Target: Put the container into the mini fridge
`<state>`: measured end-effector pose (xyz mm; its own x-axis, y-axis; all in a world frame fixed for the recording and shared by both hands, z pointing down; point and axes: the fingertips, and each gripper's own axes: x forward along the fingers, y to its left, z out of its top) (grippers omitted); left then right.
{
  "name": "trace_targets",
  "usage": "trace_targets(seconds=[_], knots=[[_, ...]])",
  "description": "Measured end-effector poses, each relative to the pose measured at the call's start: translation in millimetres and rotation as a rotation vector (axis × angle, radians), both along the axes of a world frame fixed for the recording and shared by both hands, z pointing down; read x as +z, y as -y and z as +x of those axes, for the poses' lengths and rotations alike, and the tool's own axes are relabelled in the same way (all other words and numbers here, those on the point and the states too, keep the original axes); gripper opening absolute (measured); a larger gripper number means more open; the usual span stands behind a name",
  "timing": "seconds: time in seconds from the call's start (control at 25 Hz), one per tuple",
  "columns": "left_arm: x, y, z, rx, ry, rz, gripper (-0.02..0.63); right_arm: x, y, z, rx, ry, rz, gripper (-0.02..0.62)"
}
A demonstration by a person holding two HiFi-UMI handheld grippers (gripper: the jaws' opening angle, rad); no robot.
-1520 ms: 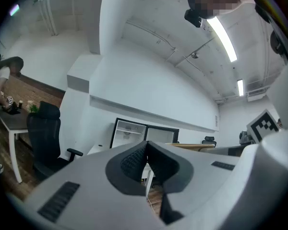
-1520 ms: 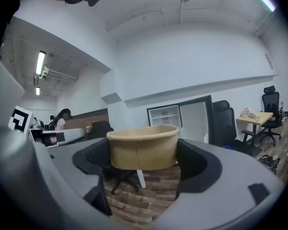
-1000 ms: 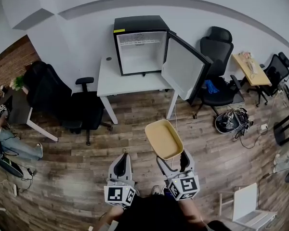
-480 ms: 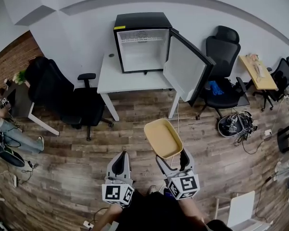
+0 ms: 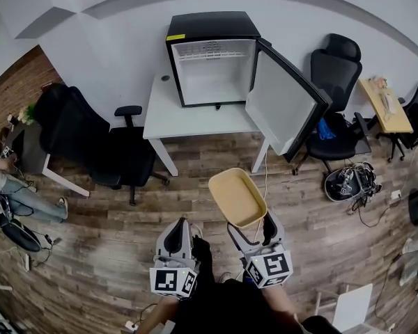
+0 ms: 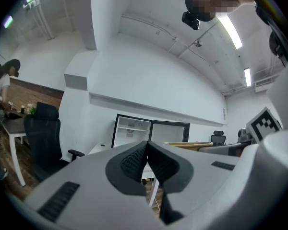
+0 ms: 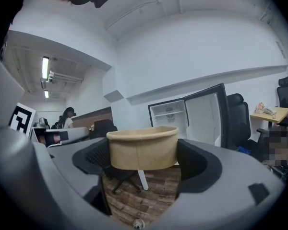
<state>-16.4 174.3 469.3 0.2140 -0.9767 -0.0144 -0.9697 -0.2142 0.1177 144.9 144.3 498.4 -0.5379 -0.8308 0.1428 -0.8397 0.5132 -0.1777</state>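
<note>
A tan rectangular container (image 5: 237,197) hangs above the wood floor, with my right gripper (image 5: 249,229) shut on its near end; in the right gripper view the container (image 7: 142,147) fills the gap between the jaws. My left gripper (image 5: 175,239) is beside it on the left, shut and holding nothing, its pads (image 6: 134,161) pressed together. The black mini fridge (image 5: 212,58) stands on a white table (image 5: 195,117) against the far wall, its door (image 5: 282,101) swung open to the right, its white inside showing. The fridge (image 7: 170,118) also appears beyond the container.
A black office chair (image 5: 104,152) stands left of the table, another (image 5: 338,99) right of the open door. A tangle of cables (image 5: 348,183) lies on the floor at right. A person (image 5: 7,186) sits by a desk at far left.
The view has drifted toward the fridge and table, which now sit a little larger and further right. The container stays in my right gripper; the left stays shut.
</note>
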Motion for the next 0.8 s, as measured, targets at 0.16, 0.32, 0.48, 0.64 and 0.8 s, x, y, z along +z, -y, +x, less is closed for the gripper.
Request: trace_targets(seconds=[0.16, 0.32, 0.48, 0.64, 0.8], knots=[[9, 66, -20, 0.029, -0.017, -0.003, 0.009, 4, 59, -18, 0.029, -0.011, 0.005, 0.449], [3, 139, -45, 0.059, -0.020, 0.006, 0.009, 2, 128, -42, 0.060, -0.027, 0.006, 0.449], [-7, 200, -69, 0.088, -0.026, 0.015, 0.009, -3, 190, -69, 0.086, -0.029, 0.000, 0.449], [-14, 257, -82, 0.126, -0.031, 0.016, 0.009, -9, 252, -87, 0.121, -0.031, 0.011, 0.449], [-20, 303, -89, 0.149, -0.040, 0.010, 0.009, -18, 310, -96, 0.152, -0.032, 0.023, 0.449]])
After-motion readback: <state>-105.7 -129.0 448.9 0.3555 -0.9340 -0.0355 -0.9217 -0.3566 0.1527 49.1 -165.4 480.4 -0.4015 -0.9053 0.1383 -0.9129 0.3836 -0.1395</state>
